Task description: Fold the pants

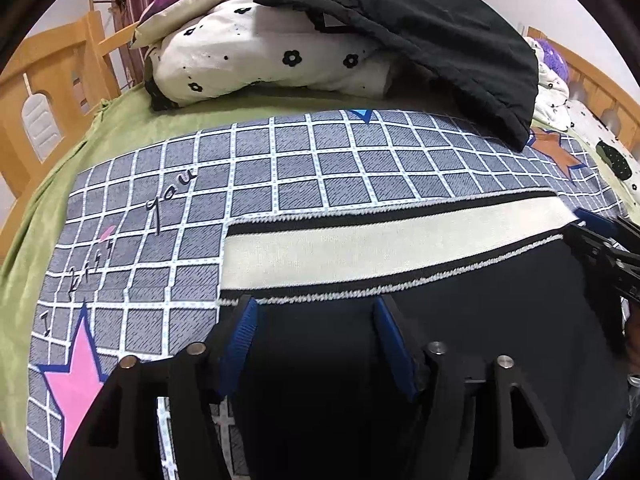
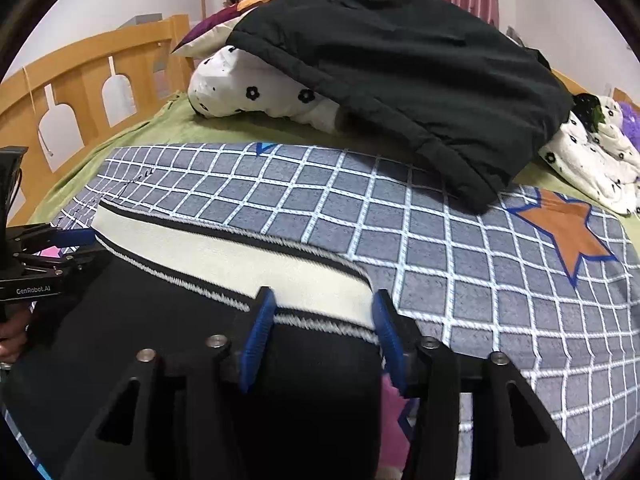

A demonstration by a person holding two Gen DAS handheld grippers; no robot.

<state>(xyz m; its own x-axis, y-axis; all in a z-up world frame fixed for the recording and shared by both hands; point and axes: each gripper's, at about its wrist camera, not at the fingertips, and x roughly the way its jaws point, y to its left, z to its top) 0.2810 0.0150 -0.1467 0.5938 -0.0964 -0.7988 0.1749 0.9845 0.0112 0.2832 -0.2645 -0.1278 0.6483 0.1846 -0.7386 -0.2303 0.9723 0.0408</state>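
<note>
Black pants (image 1: 460,340) with a wide cream waistband (image 1: 380,248) lie flat on a grey checked blanket (image 1: 320,160). My left gripper (image 1: 315,304) hovers at the waistband's left end, its blue pads spread apart over the black cloth and pressing on nothing. In the right wrist view the pants (image 2: 160,340) run to the left, and my right gripper (image 2: 323,294) straddles the right end of the waistband (image 2: 224,260), jaws apart and not pinching it. Each gripper shows at the edge of the other's view: the right gripper (image 1: 600,248) and the left gripper (image 2: 52,248).
A black jacket (image 2: 400,80) lies over a white flowered quilt (image 1: 240,52) at the back of the bed. Wooden bed rails (image 2: 80,80) stand at the left and far right. The checked blanket (image 2: 480,260) reaches to the right, with a green sheet around it.
</note>
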